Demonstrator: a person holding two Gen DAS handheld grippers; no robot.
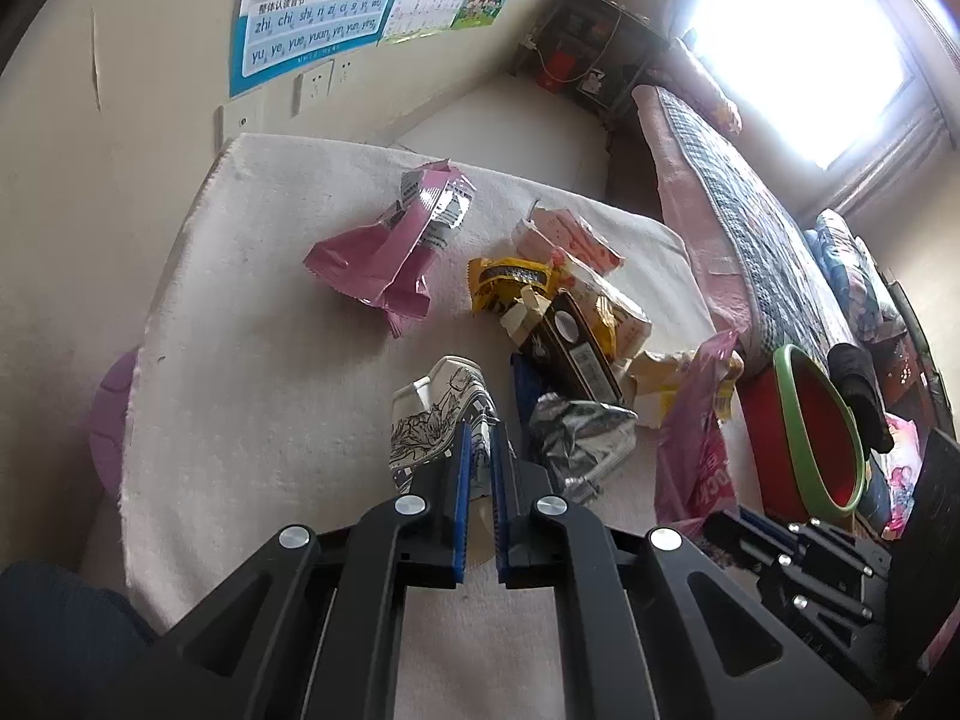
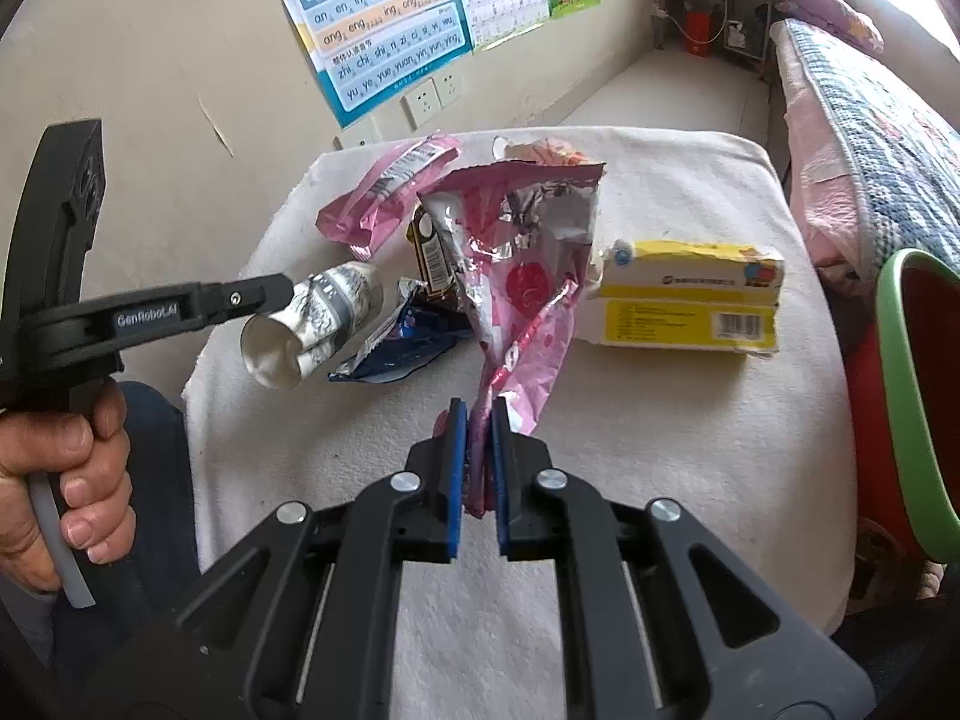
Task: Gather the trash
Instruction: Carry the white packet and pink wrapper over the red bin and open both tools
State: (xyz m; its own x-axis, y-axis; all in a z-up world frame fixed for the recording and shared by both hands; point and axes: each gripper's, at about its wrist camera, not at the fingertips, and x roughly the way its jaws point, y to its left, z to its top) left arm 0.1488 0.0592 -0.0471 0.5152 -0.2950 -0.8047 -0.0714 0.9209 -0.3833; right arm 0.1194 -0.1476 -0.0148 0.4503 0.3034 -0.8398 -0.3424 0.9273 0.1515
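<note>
Above the table (image 2: 690,420), left tongs (image 2: 288,291) grip a crushed cup (image 2: 318,318), mouth toward camera.

A rough, matt white cloth (image 2: 660,450) covers the table. The pink wrapper (image 2: 528,276) is glossy plastic with a crinkled silver foil lining, the yellow box (image 2: 690,312) is matt cardboard with torn edges, and the crushed cup (image 2: 312,324) is printed paper. The basin (image 2: 912,396) looks like smooth plastic.

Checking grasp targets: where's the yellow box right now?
In the right wrist view the yellow box lies on the white cloth, right of centre, between the held pink wrapper and the green-rimmed bin.
</note>
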